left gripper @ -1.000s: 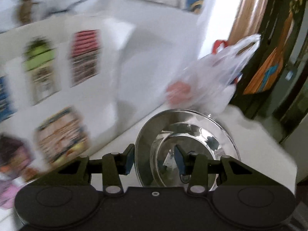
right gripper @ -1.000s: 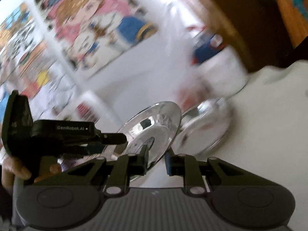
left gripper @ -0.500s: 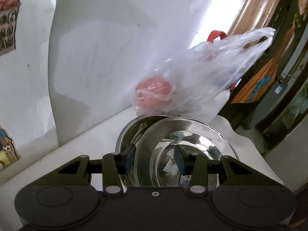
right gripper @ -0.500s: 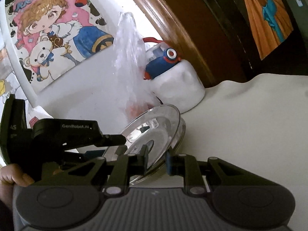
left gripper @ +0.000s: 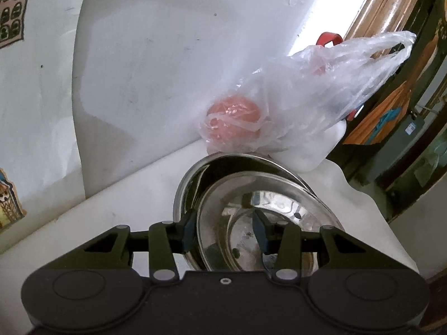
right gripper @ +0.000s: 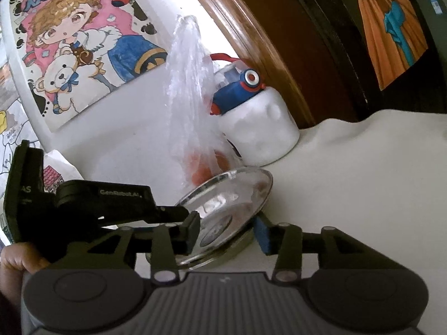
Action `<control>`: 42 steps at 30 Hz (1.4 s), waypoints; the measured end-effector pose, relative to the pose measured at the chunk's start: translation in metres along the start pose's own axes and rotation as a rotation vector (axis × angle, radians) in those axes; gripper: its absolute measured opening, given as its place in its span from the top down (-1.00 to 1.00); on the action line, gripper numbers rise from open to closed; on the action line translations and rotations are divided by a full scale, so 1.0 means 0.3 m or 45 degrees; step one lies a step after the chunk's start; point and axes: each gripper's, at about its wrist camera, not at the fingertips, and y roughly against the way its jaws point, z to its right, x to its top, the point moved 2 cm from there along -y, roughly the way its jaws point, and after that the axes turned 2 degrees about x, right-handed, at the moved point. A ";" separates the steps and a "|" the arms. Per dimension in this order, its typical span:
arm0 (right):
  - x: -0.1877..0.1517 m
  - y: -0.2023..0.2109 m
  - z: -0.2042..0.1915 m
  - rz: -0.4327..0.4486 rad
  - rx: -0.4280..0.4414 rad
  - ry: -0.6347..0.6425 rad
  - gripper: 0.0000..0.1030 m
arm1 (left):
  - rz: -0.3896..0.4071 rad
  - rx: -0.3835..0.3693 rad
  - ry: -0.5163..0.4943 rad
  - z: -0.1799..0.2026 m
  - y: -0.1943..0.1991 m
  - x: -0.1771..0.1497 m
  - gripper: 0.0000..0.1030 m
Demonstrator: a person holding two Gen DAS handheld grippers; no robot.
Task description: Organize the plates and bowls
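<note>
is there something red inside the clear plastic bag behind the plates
Yes, the left wrist view shows a round red thing wrapped inside the clear plastic bag, just beyond the steel plates.

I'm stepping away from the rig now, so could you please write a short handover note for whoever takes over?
Left gripper: straddles the rim of the top steel plate; grip unclear.
Right gripper: open, astride the same plate.
The top steel plate lies tilted over the lower steel plate on the white table, beside the plastic bag.
Done: plates brought together.
Remaining: settle it flat, release, withdraw.
</note>
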 end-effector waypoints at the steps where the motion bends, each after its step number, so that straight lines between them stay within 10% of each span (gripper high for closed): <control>1: 0.000 -0.001 0.001 -0.001 -0.003 -0.005 -0.04 | 0.005 0.001 0.000 0.001 -0.002 0.001 0.13; 10: 0.003 0.010 0.000 0.029 -0.015 0.002 -0.70 | 0.033 -0.014 -0.010 0.003 0.043 -0.017 -0.03; 14: 0.004 0.018 -0.005 0.043 0.004 0.013 -0.83 | 0.080 0.010 -0.054 0.015 0.092 -0.025 -0.48; 42: -0.053 0.239 -0.269 0.048 0.379 0.244 -1.00 | 0.480 0.234 0.109 -0.184 0.747 -0.283 -0.98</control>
